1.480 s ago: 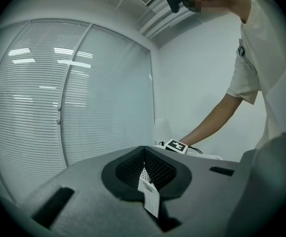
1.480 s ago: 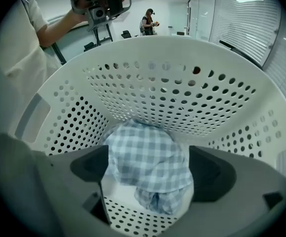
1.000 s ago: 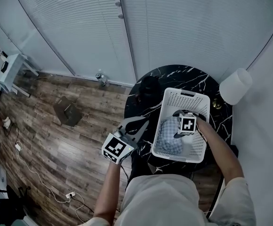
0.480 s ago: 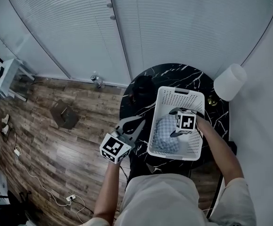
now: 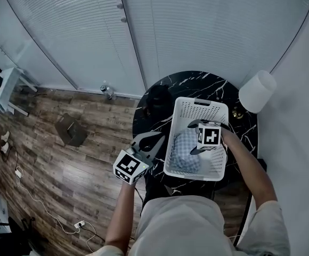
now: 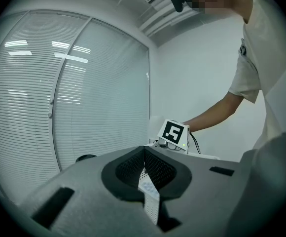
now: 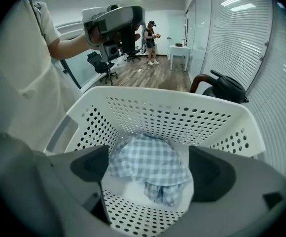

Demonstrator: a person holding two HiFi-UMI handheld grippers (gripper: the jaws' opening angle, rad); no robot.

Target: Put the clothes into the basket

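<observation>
A blue and white checked garment (image 5: 184,147) (image 7: 150,168) lies bunched in the white perforated basket (image 5: 197,110) (image 7: 172,115) on the round black marble table (image 5: 160,116). My right gripper (image 5: 196,139) (image 7: 148,174) hangs over the basket's right half, open, with the garment lying loose below its jaws. My left gripper (image 5: 152,141) (image 6: 144,174) is held off the table's left edge above the wood floor, jaws shut with nothing between them.
A black kettle (image 5: 159,98) (image 7: 222,89) stands on the table left of the basket. A white lamp shade (image 5: 257,92) is at the table's far right. Window blinds run behind the table. A person (image 7: 150,35) stands far off in the room.
The view has shifted slightly, so table and basket sit a little further left and higher. Both grippers keep their places relative to the basket.
</observation>
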